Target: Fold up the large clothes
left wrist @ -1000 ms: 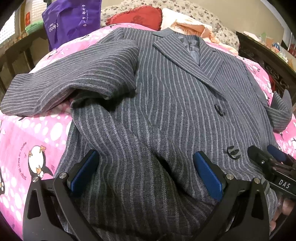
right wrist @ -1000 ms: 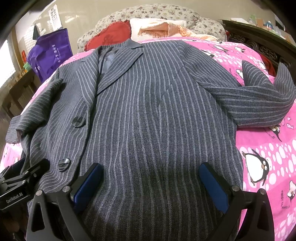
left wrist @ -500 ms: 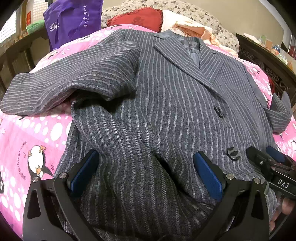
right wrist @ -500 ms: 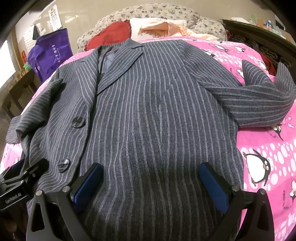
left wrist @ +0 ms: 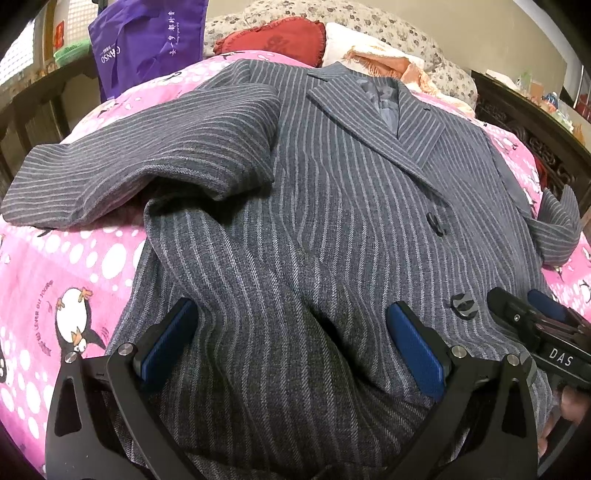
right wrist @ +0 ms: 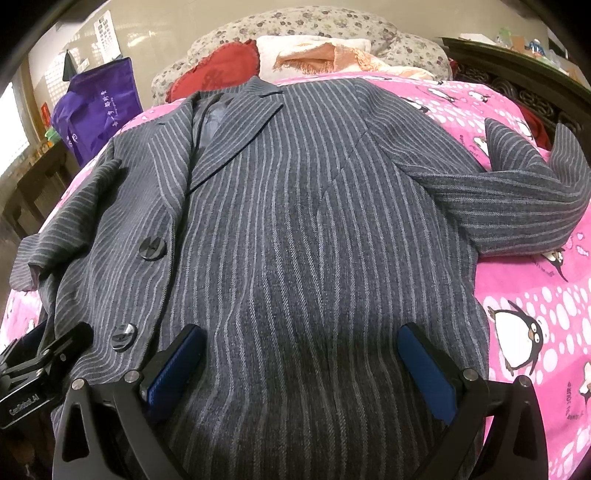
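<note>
I saw one big gray striped jacket lying face up on the bed, on one pink penguin blanket. The jacket had two sleeves. The left sleeve lay folded in over its own shoulder, and the right sleeve stuck out sideways on the blanket with its cuff bent up. I counted two dark buttons down the front: a far button and a near button.

At the far end of the bed I saw one red cushion, one flowery pillow and one peach cloth. One purple bag stood far left.

I had two tools. My left hand-held gripper was spread wide, with both blue pads resting on the near hem of the jacket and a hump of cloth between them. It pinched nothing. My right hand-held gripper was spread wide too, low over the near hem on the right side of the jacket, and it held nothing. The two tools sat side by side, near each other.
</note>
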A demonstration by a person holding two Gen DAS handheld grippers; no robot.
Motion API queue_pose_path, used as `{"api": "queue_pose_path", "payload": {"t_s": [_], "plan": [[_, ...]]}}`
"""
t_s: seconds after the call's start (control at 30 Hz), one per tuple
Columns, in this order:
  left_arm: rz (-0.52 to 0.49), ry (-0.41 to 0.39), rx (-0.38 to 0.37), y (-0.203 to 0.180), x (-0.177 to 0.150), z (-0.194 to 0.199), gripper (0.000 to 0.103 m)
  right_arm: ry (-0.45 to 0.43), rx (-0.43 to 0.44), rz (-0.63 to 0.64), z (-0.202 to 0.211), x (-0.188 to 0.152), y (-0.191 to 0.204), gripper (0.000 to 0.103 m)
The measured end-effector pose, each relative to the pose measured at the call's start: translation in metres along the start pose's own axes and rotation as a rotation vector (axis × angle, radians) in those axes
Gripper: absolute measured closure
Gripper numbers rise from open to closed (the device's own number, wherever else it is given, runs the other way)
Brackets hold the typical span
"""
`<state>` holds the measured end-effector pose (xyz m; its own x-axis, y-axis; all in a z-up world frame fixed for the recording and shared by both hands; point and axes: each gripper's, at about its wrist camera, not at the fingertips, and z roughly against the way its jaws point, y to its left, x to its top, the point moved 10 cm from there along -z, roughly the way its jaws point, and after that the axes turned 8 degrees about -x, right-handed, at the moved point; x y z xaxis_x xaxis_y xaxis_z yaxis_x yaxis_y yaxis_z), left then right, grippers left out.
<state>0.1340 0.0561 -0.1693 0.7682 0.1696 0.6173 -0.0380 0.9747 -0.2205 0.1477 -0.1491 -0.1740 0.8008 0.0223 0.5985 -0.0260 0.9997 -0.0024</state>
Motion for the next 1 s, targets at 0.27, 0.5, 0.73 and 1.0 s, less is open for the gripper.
{"api": "queue_pose_path", "payload": {"t_s": [0.27,0.5,0.73,1.0], "plan": [[-0.003,0.005,0.007,0.000,0.000,0.000,0.000,0.002,-0.007,-0.001,-0.004,0.003,0.000,0.000],[-0.001,0.006,0.008,0.001,0.001,-0.001,0.000,0.000,0.002,-0.003,-0.005,0.005,0.000,0.000],[-0.002,0.007,0.008,0.001,0.001,-0.001,0.000,-0.004,0.008,-0.005,0.001,0.001,0.000,0.000],[0.000,0.003,0.008,0.001,0.000,0.000,0.000,0.013,0.020,0.022,0.010,-0.011,-0.001,0.000]]}}
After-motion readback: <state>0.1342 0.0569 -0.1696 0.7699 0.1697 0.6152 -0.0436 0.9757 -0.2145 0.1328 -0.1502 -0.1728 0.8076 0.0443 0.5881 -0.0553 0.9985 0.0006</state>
